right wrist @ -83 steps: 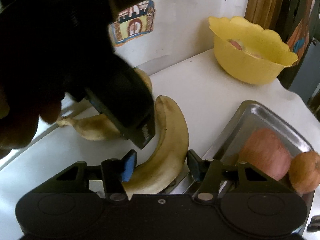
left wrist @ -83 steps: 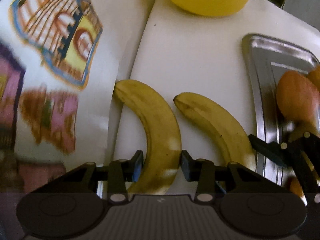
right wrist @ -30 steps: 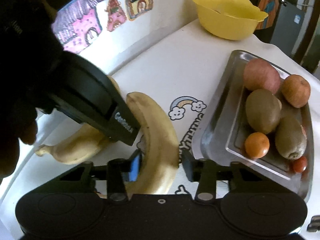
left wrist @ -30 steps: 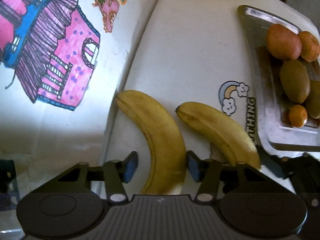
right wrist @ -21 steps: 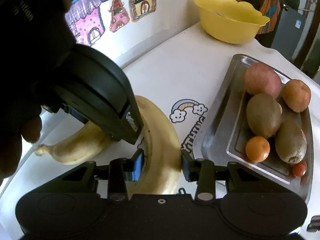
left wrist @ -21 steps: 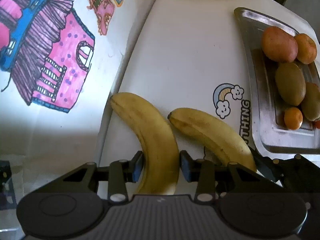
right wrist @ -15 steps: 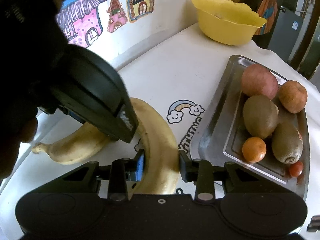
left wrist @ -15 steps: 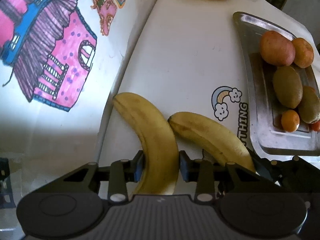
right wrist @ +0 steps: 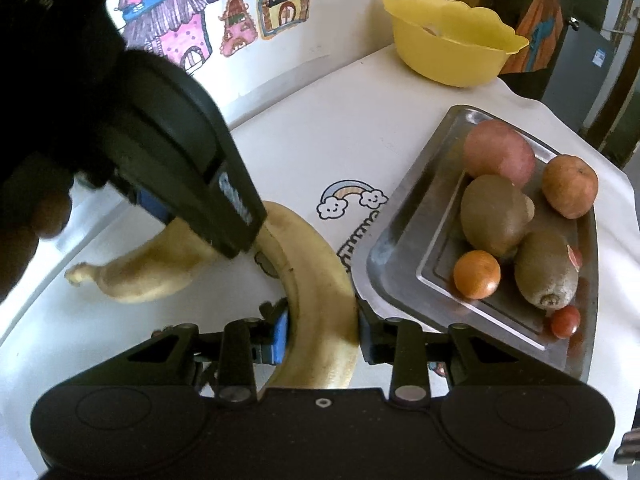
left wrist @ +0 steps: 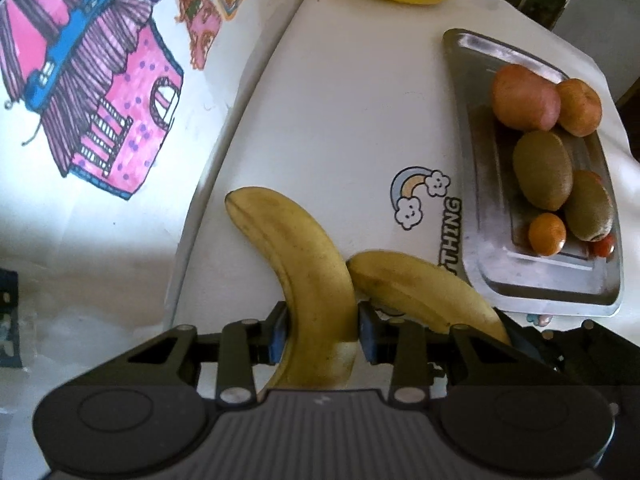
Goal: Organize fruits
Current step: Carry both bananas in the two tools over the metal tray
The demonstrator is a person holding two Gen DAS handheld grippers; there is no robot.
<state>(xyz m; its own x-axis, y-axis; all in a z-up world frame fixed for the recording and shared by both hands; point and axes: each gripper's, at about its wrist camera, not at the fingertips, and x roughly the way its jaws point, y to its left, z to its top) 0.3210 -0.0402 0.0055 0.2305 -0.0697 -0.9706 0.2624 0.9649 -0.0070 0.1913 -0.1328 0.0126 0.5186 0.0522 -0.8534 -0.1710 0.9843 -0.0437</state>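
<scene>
While clamped one apiece in the left hand-held gripper [left wrist: 320,330] and right hand-held gripper [right wrist: 322,330], just left of the steel tray [right wrist: 404,216] on the desk [left wrist: 352,120] — soft, bruisable, slightly slick bananas [left wrist: 308,264] [right wrist: 316,280] — best pinched gently mid-body, never by the tips.

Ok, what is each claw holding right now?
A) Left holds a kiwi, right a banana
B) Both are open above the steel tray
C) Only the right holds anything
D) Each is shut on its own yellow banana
D: the left claw pinches the left yellow banana, and the right claw pinches the right yellow banana.
</scene>
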